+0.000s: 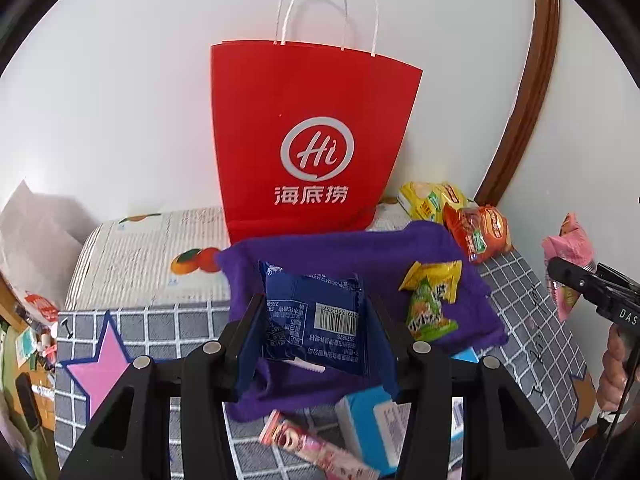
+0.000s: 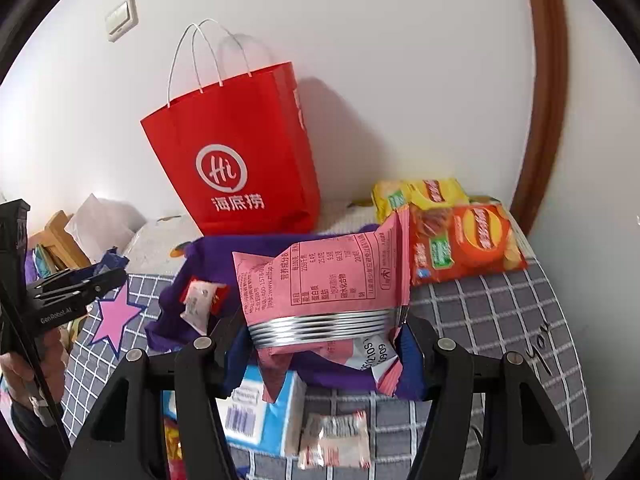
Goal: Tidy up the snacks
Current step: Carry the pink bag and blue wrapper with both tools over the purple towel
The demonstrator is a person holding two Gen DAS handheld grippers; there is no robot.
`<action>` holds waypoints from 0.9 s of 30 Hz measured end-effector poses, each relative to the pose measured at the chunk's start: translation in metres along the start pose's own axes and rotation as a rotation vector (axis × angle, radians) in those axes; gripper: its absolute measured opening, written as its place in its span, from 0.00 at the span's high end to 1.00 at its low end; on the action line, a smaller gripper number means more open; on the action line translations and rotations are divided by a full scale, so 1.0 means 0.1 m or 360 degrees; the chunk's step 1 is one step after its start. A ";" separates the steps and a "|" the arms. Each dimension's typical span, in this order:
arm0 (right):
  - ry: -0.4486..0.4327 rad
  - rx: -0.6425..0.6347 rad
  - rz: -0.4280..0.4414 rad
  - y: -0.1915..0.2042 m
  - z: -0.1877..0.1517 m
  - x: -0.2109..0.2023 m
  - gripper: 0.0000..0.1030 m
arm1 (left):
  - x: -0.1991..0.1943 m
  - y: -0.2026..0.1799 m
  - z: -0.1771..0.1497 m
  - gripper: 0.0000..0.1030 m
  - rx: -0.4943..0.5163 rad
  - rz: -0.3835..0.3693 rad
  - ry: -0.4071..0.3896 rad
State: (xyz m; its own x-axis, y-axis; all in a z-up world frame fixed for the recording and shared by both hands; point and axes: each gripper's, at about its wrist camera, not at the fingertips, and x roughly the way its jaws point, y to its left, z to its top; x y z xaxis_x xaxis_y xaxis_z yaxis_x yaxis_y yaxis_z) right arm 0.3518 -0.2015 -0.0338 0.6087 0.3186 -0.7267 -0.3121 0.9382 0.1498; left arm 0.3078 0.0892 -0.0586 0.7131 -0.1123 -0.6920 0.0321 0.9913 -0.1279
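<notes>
- Red paper carrier bag is stood behind purple cloth, against the wall.
- Yellow-green snack packet is laid on the cloth.
- Orange crisp packet is placed right of the cloth.

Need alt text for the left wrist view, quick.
The left gripper holds a blue snack packet above a purple cloth on a checked table. A red paper bag stands behind against the wall.

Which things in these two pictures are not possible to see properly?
- Red paper bag: its inside is hidden by its front wall, both views.
- Blue box: partly covered by the right gripper and its pink snack packet.
- Pink-striped packet: cut off at the left view's bottom edge.
</notes>
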 end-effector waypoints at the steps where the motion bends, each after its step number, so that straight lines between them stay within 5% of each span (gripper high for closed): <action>1: -0.0001 -0.0008 0.0002 0.01 0.02 0.04 0.40 | 0.03 -0.01 0.02 0.55 -0.0002 -0.0004 0.0001; 27: 0.0312 -0.0007 0.0123 -0.06 0.08 0.98 0.40 | 0.67 0.04 0.08 0.55 -0.0064 -0.0026 0.0105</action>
State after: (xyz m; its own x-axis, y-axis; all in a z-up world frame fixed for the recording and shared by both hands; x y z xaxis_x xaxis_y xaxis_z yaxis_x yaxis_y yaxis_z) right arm 0.4188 -0.1747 -0.1003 0.4296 0.3565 -0.8296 -0.3559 0.9113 0.2073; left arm 0.3607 0.0861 -0.0998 0.6650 -0.1344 -0.7347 0.0145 0.9858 -0.1672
